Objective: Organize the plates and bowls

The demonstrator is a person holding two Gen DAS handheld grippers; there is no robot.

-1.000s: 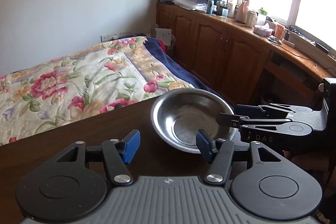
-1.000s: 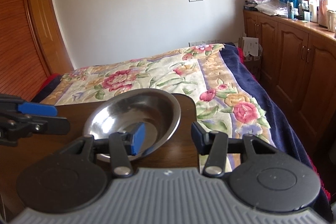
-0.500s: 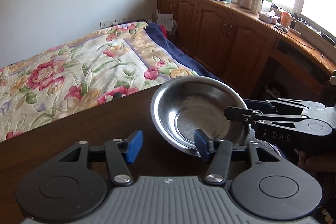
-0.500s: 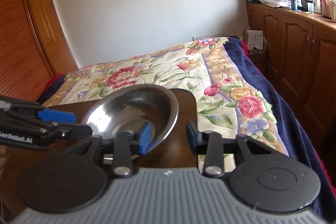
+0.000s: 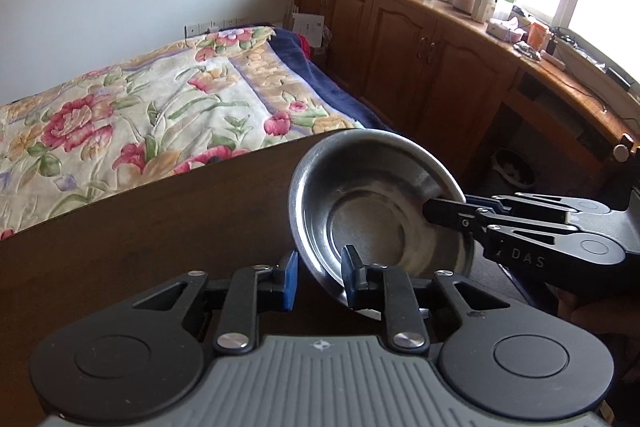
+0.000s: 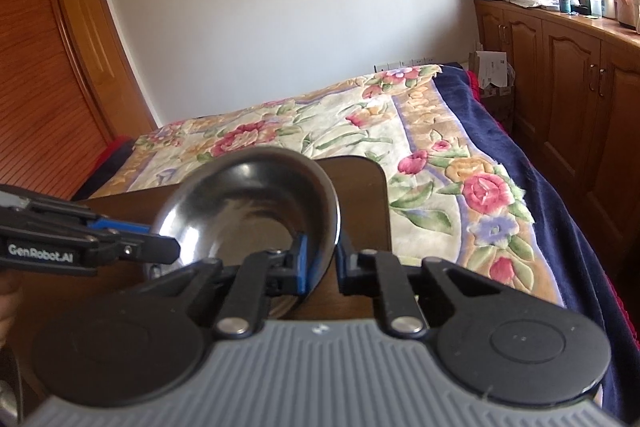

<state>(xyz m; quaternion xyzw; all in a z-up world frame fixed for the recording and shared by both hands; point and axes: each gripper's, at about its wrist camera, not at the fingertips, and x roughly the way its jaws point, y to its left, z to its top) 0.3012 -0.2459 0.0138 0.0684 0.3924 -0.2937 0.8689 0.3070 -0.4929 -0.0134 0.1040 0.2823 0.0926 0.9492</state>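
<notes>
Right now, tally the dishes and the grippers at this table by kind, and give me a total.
Steel bowl: 1
Plates: 0 in view
Grippers: 2, the left gripper and the right gripper, each closed on the bowl's rim
Total: 3

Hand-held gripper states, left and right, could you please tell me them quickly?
Left hand-held gripper: shut on round steel bowl.
Right hand-held gripper: shut on it too.
</notes>
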